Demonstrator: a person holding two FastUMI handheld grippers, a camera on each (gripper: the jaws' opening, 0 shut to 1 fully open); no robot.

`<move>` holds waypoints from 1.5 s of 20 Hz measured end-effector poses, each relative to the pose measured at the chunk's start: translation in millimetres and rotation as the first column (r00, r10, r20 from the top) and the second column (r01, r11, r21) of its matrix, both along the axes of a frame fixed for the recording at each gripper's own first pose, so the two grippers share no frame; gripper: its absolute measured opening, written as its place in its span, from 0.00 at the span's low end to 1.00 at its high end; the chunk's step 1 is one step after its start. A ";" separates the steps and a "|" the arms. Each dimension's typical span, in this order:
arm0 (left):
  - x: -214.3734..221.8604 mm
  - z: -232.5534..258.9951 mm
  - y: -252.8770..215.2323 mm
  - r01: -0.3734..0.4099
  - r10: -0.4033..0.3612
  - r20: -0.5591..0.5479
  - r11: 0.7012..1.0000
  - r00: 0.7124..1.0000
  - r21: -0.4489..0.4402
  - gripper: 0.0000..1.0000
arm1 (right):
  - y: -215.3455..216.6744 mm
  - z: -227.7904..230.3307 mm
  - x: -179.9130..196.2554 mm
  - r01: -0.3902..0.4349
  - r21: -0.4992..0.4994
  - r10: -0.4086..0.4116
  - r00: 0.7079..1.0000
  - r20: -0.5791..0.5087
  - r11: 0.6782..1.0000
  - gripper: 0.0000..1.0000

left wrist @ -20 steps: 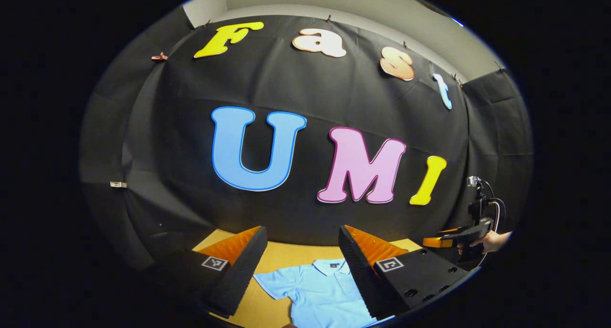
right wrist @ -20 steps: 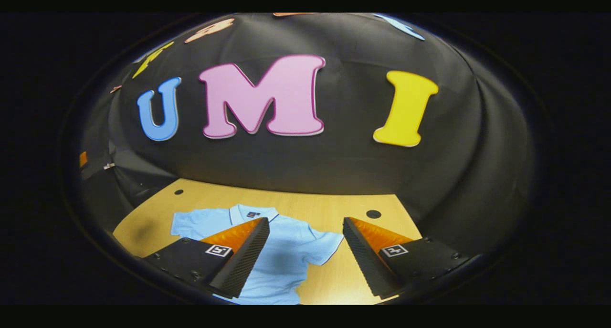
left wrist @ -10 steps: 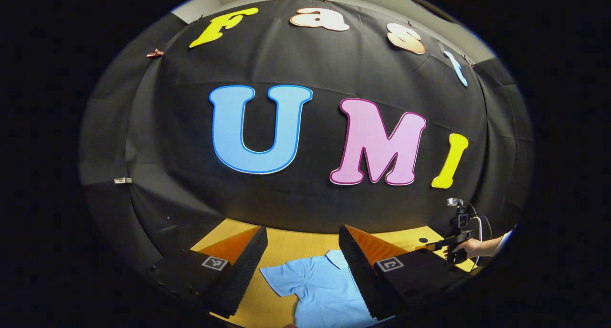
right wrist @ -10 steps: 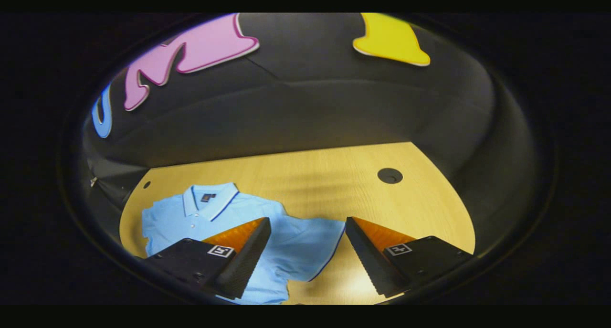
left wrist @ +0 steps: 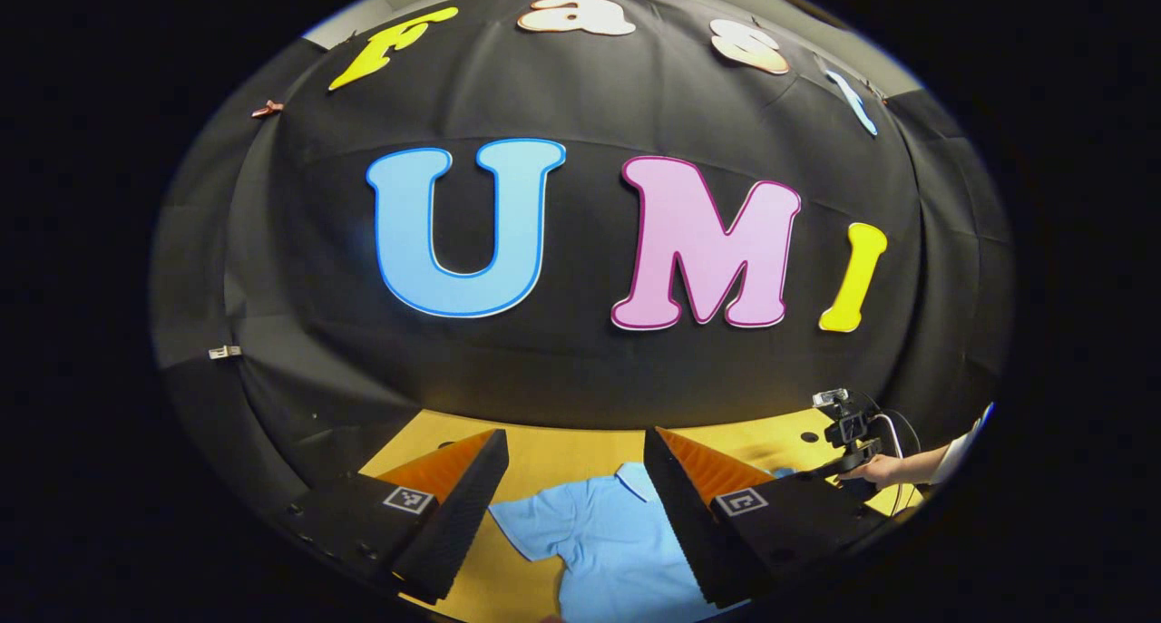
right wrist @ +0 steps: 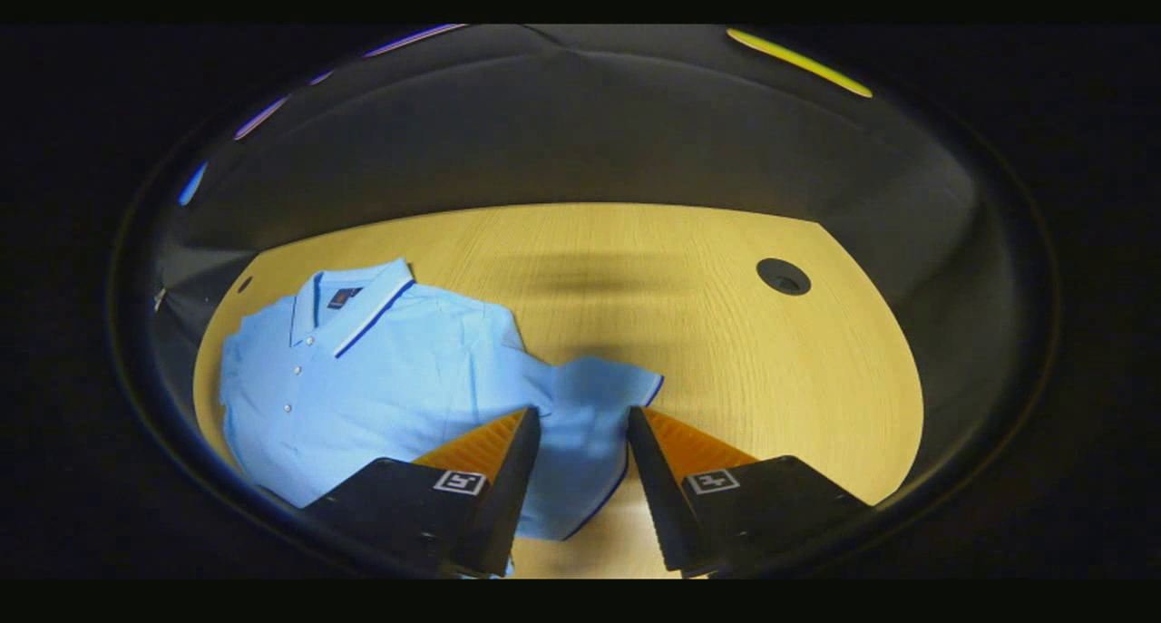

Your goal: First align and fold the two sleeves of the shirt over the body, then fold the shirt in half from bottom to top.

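Right gripper view: the right claw [right wrist: 580, 478] has dipped down from half a second ago and narrowed a bit, jaws still apart around the shirt's right sleeve [right wrist: 594, 423], nothing pinched yet. The shirt [right wrist: 390, 378] lies flat on the desk [right wrist: 726, 351]; the left claw [left wrist: 573, 505] hangs wide open and empty above it, so I'd guess the sleeve folds are just starting.

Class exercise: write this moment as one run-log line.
stage: sleeve folds not begun | right gripper: open, over polo shirt sleeve | left gripper: open, above shirt | table
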State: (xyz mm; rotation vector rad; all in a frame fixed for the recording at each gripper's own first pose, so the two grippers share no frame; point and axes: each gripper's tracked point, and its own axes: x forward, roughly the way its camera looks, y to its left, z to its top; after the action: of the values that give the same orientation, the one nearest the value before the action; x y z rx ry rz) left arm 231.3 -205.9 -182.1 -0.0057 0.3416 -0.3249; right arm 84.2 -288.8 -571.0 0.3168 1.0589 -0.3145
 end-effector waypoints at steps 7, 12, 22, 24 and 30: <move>-10.8 16.5 26.2 -0.026 0.025 0.030 0.999 0.999 0.035 0.96 | 3.4 9.0 13.1 0.160 0.151 -0.173 0.982 0.078 0.975 0.05; -11.8 16.0 36.9 -0.055 0.055 0.021 0.998 0.998 0.008 0.96 | 30.4 66.7 46.5 0.070 0.179 -0.109 0.970 0.217 0.981 0.05; -17.7 -11.2 60.2 -0.077 0.078 -0.051 0.997 0.996 0.019 0.97 | 110.8 24.1 19.9 -0.132 0.186 0.131 0.991 0.019 0.974 0.10; -19.6 -18.0 64.3 -0.077 0.078 -0.063 0.997 0.995 0.026 0.97 | 115.4 21.0 21.1 -0.129 0.202 0.127 0.992 0.019 0.971 0.05; -9.0 -60.0 66.0 -0.041 0.041 -0.145 0.999 0.989 0.003 0.96 | 118.4 54.8 23.3 -0.076 0.239 0.066 0.997 0.049 0.968 0.56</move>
State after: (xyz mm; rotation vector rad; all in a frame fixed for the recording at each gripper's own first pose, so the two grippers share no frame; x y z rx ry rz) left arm 222.4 -139.9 -242.1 -0.0367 0.4846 -0.2840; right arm 107.5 -170.4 -516.2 0.4996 1.0676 -0.1138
